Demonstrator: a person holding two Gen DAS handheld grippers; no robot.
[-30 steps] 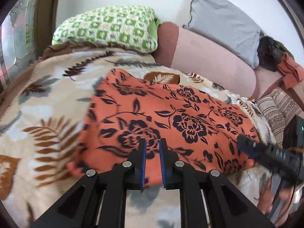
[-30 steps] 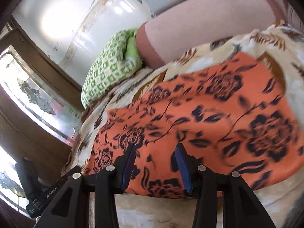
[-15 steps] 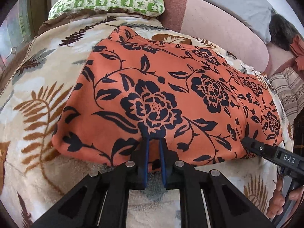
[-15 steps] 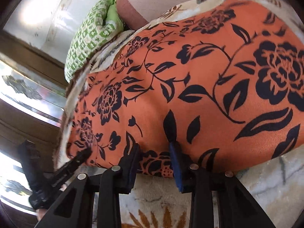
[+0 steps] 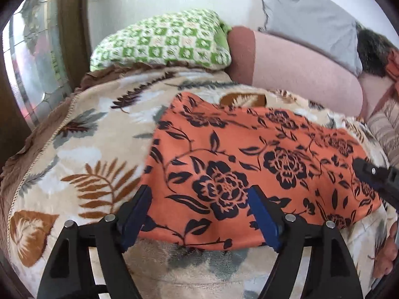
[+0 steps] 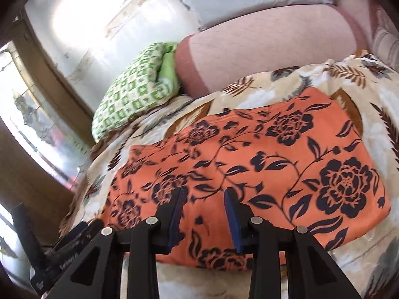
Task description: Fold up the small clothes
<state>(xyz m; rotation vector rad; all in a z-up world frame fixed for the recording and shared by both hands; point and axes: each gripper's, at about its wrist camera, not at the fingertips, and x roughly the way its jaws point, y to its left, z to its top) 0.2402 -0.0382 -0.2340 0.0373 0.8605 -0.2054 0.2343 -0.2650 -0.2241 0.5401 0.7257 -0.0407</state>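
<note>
An orange garment with dark navy flowers point(image 5: 249, 164) lies flat in a folded rectangle on the leaf-patterned blanket point(image 5: 82, 164); it also shows in the right wrist view point(image 6: 261, 169). My left gripper point(image 5: 199, 204) is open wide and empty, hovering over the garment's near left edge. My right gripper point(image 6: 204, 206) is open and empty above the garment's near edge. The right gripper also shows at the right edge of the left wrist view point(image 5: 374, 177), and the left gripper at the lower left of the right wrist view point(image 6: 67, 246).
A green checked pillow point(image 5: 162, 42), a pink bolster point(image 5: 299, 67) and a grey pillow point(image 5: 306, 15) line the back of the bed. A wooden window frame point(image 5: 72, 25) stands at the left. Striped fabric point(image 5: 384, 127) lies at the right.
My left gripper was shut at the garment's near edge and has opened wide and lifted back. My right gripper has also drawn up and away from the edge, still open.
</note>
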